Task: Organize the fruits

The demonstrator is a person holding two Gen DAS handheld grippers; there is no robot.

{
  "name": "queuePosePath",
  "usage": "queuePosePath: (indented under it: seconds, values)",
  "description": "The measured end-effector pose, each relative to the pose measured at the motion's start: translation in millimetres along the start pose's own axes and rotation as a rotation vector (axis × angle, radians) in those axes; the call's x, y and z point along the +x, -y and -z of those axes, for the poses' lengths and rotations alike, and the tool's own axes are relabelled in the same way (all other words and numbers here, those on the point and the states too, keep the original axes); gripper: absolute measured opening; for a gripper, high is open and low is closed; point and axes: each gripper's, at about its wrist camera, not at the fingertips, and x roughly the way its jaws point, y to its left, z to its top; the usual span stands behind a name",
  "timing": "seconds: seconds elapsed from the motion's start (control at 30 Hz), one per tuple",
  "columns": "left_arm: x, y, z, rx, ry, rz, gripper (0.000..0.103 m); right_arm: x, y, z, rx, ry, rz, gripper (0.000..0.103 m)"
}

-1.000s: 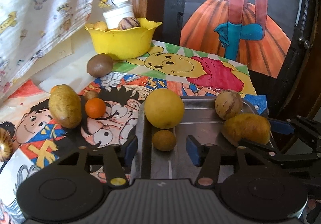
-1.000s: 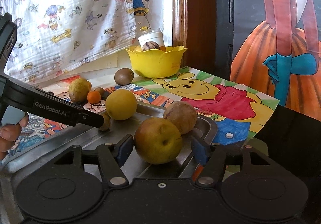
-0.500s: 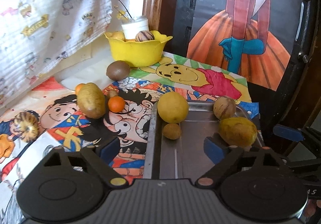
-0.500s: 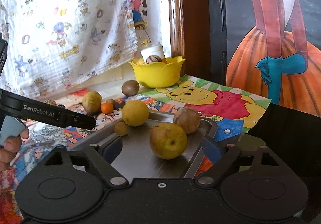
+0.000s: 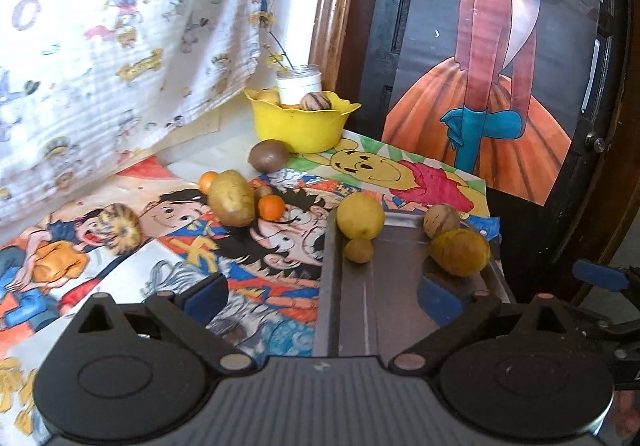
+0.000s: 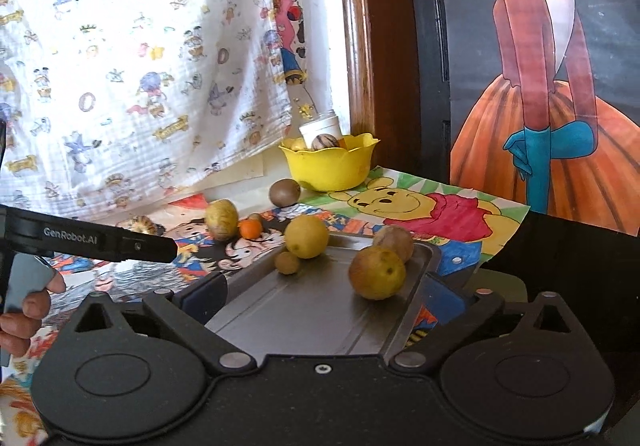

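Left hand-held gripper (image 5: 322, 296): jaws opening, spread wide, nothing between the pads. It sits over the near-left rim of the grey metal tray (image 5: 400, 286). Right hand-held gripper (image 6: 324, 296): jaws opening too, released, nothing gripped, hovering over the tray's near end.

On the tray, nearest first: a yellow-brown round fruit (image 5: 460, 252) by the right rim, clear of the blue pad beside it. A small tan round fruit (image 5: 359, 250) by the left rim, touching a large yellow lemon-like fruit (image 5: 360, 215) at the far-left corner. A beige striped round fruit (image 5: 441, 220) at the far-right corner, just behind the yellow-brown one.

Off the tray, on the cartoon-print cover of the counter (image 5: 256, 270): a striped brown-yellow fruit (image 5: 120, 234) toward the left edge, an oblong tan potato-like fruit (image 5: 231, 198) mid-counter, and a small orange fruit (image 5: 271, 207) just beside it. A second small orange fruit (image 5: 208, 181) sits behind the oblong one. Further back lies a brown kiwi-like fruit (image 5: 268, 155).

At the far edge stands a yellow scalloped plastic bowl (image 5: 300, 124) with fruit inside, and a white jar (image 5: 299, 83) behind it.

A person's fingers (image 6: 24, 310) hold the left unit, seen at the right wrist view's left edge.
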Motion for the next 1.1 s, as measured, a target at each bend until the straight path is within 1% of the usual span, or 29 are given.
queuePosePath:
  seconds: [0.23, 0.43, 0.67, 0.9, 1.1]
  values:
    - [-24, -14, 14, 0.001, 0.007, -0.018, 0.103, -22, -22, 8, 0.02, -0.017, -0.006, 0.102]
    - [-38, -27, 28, -0.008, -0.008, -0.036, 0.103, -31, -39, 20, 0.032, -0.065, -0.024, 0.102]
    - [-51, -46, 44, 0.01, -0.067, -0.082, 0.103, -31, -62, 34, -0.019, -0.145, -0.037, 0.102]
    - [-66, -65, 57, 0.012, -0.09, -0.114, 0.103, -30, -82, 43, -0.06, -0.191, -0.069, 0.102]
    - [-71, -79, 65, 0.013, -0.109, -0.134, 0.103, -23, -98, 46, -0.115, -0.227, -0.101, 0.102]
